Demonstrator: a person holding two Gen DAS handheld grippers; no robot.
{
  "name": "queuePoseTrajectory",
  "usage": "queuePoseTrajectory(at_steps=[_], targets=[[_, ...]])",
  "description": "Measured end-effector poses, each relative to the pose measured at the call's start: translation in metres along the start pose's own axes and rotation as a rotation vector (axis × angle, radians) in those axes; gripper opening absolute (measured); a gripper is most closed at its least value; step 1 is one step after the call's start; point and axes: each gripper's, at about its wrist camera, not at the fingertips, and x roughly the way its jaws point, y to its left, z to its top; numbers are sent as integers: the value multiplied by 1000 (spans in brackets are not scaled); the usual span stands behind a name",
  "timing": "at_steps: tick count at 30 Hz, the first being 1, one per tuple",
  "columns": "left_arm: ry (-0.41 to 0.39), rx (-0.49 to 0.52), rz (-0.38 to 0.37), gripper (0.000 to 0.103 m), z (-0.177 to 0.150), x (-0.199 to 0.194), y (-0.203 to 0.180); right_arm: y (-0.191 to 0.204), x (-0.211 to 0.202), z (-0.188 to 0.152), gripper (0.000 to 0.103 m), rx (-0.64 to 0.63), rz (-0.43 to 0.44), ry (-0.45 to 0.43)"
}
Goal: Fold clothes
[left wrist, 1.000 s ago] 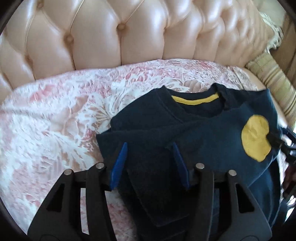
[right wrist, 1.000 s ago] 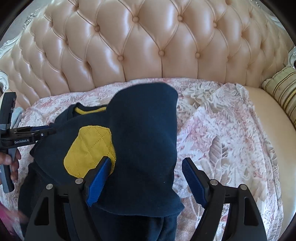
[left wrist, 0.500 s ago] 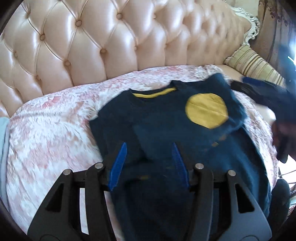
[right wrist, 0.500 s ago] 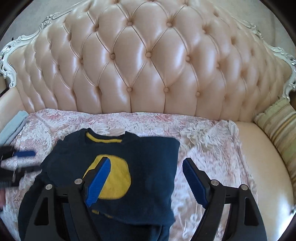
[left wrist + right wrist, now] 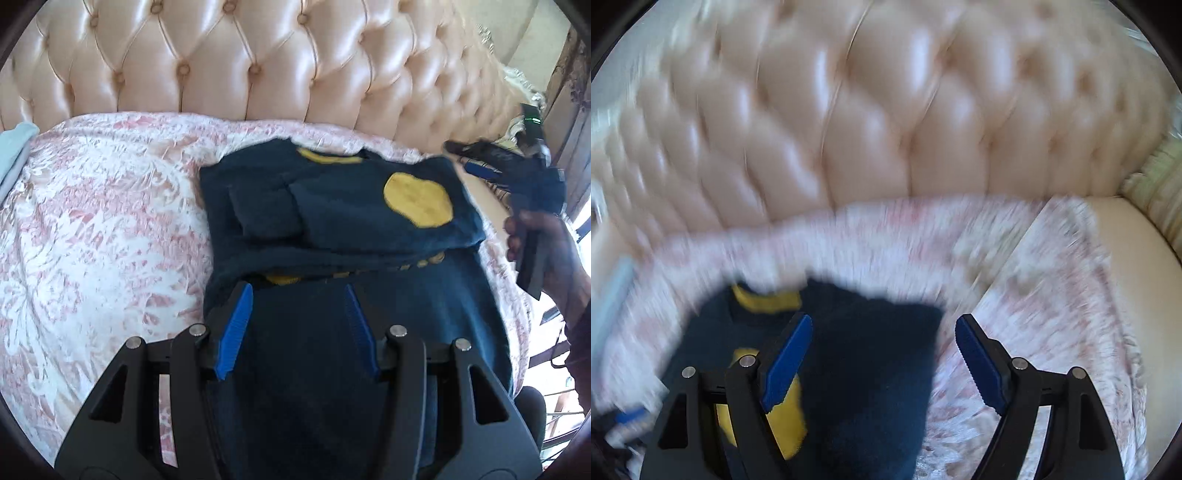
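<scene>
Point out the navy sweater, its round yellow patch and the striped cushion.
navy sweater (image 5: pixel 332 236): left wrist view, folded upper body.
round yellow patch (image 5: pixel 417 199): left wrist view, patch centre.
striped cushion (image 5: pixel 1160 188): right wrist view, blurred face.

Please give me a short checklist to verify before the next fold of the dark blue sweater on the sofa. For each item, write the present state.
1. Both sleeves folded over the sweater: ok; the one with the yellow patch lies across the chest.
2. Left gripper free: ok; jaws open above the lower part, holding nothing.
3. Right gripper free: ok; jaws open, no cloth between them.
4. Right gripper steady: not ok; its view is blurred by motion.
5. Bottom hem flat: cannot tell; hidden behind the left gripper.
6. Sweater fully on the pink cover: cannot tell; its lower end is out of view.
</scene>
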Motion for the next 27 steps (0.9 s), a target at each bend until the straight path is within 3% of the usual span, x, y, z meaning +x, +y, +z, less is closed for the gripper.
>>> queuePoseTrajectory(at_steps=[2, 5, 7, 9, 12, 18, 21, 23, 27], targets=[[-18, -2, -23, 56, 7, 4, -3, -8, -29, 10, 81, 25, 16, -71], [-46, -5, -57, 55, 17, 10, -8, -14, -54, 22, 81, 43, 171, -98], [-63, -2, -80, 51, 24, 15, -12, -20, -51, 25, 81, 110, 372, -47], [-51, 31, -96, 41, 31, 25, -24, -23, -37, 26, 81, 163, 478, 18], [-17, 70, -86, 26, 38, 42, -36, -18, -12, 25, 81, 167, 484, 102], [77, 71, -48, 17, 39, 75, -35, -9, 32, 12, 80, 83, 348, 193], [79, 73, -47, 17, 36, 77, -35, -13, 62, -2, 68, 60, 247, 272], [80, 65, -47, 17, 35, 74, -35, -15, 69, -9, 68, 66, 241, 273], [11, 66, -56, 21, 22, 30, -37, -8, 20, 0, 70, 91, 195, 122]])
